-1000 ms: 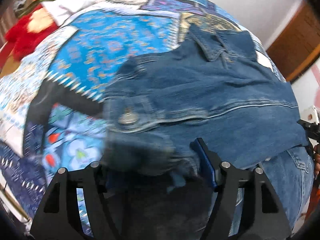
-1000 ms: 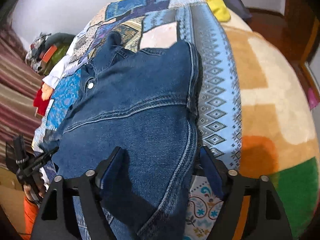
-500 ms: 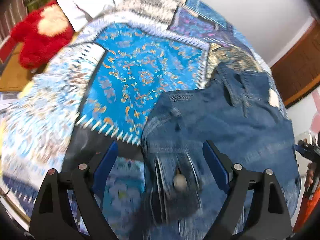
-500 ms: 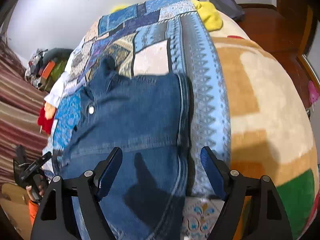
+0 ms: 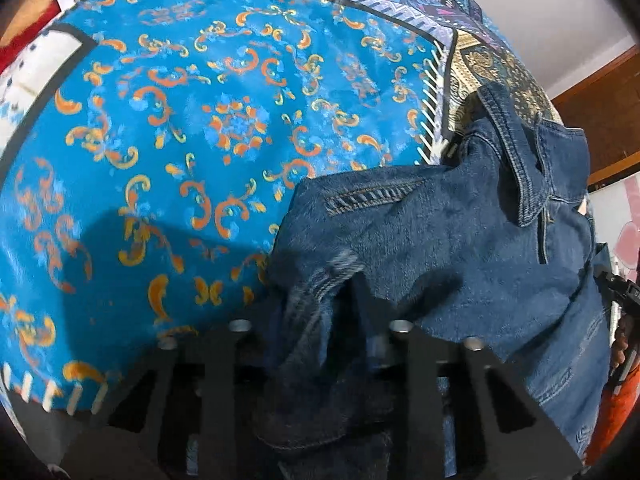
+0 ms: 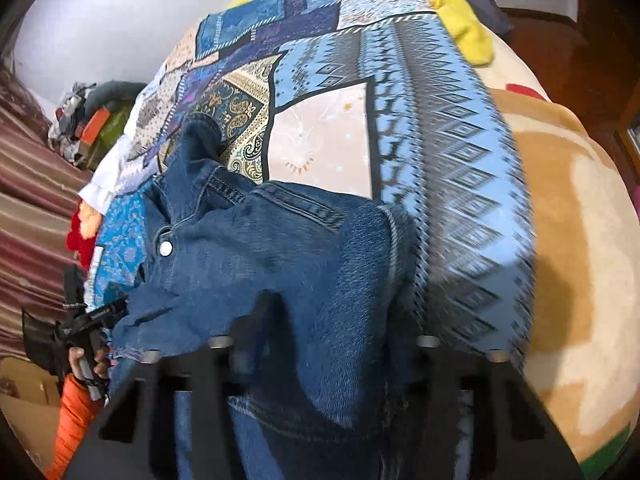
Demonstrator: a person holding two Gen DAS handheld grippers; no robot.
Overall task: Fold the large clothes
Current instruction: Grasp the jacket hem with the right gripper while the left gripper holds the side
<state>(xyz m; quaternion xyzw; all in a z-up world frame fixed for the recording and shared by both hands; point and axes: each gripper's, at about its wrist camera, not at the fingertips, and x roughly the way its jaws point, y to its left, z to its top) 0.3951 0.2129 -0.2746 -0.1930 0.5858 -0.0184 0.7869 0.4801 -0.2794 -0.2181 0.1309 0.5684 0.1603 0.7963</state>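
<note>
A blue denim jacket (image 5: 460,248) lies on a patchwork bedspread, collar pointing away; it also shows in the right wrist view (image 6: 260,264). My left gripper (image 5: 320,320) is shut on a bunched fold of the jacket's left edge. My right gripper (image 6: 324,340) is low over the jacket's right side, with denim bunched between its fingers and covering their tips, so I cannot tell if it is shut. The jacket's lower part is hidden under both grippers.
The bright blue and orange patterned bedspread (image 5: 200,140) spreads left of the jacket. A tan and cream blanket (image 6: 580,240) covers the bed's right side. A yellow cloth (image 6: 464,28) lies at the far end. A red plush toy (image 6: 80,236) sits at the left edge.
Both grippers, open half a second ago, have dropped onto the jacket. The left has closed on the jacket's left edge. Denim is now bunched up between the right fingers.
</note>
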